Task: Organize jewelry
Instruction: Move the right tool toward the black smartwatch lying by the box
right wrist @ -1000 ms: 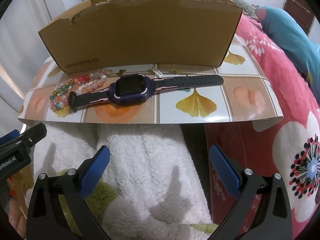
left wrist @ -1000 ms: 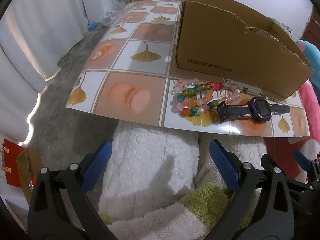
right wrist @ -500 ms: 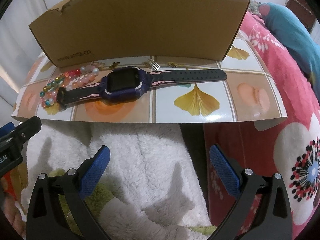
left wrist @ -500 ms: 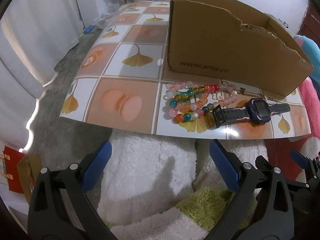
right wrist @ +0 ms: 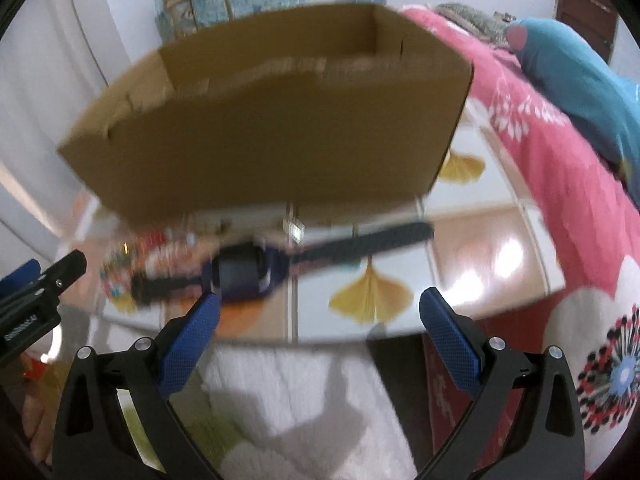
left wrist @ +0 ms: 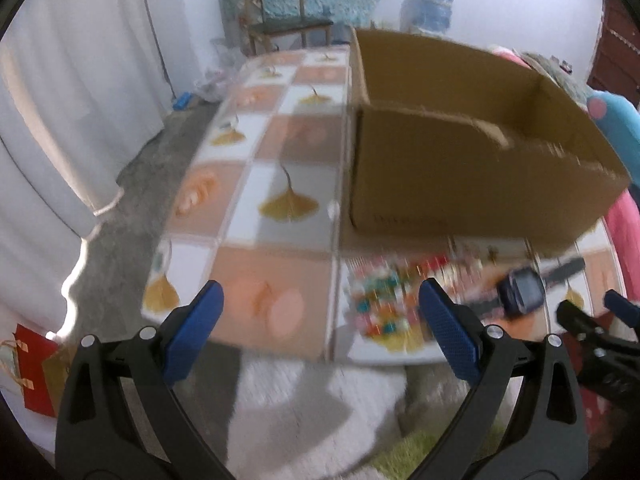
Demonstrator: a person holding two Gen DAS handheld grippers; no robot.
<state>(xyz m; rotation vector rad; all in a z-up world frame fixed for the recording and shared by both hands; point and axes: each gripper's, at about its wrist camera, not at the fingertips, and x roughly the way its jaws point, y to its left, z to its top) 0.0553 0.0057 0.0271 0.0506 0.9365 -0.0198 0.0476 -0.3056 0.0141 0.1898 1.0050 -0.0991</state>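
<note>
Ahead of both my pairs of fingers stands the cardboard box (left wrist: 472, 184), open at the top, resting on the tiled-pattern tabletop (left wrist: 280, 208); it fills the far side of each view, well beyond my fingertips. My left gripper (left wrist: 320, 332) has its fingers spread wide with nothing between them, and they hang over the near edge of the tabletop. My right gripper (right wrist: 320, 328) is likewise spread wide and holds nothing. The watch (right wrist: 248, 270) lies flat on the tabletop in front of the box, its dark face just beyond my right gripper's left fingertip and its strap running off to the right across the gap between those fingers. From my left gripper the watch sits beyond and to the right of the right fingertip. The beaded bracelets (left wrist: 384, 296), blurred, lie in a heap just left of the watch, just ahead of my left gripper's right fingertip, inside the gap.
</note>
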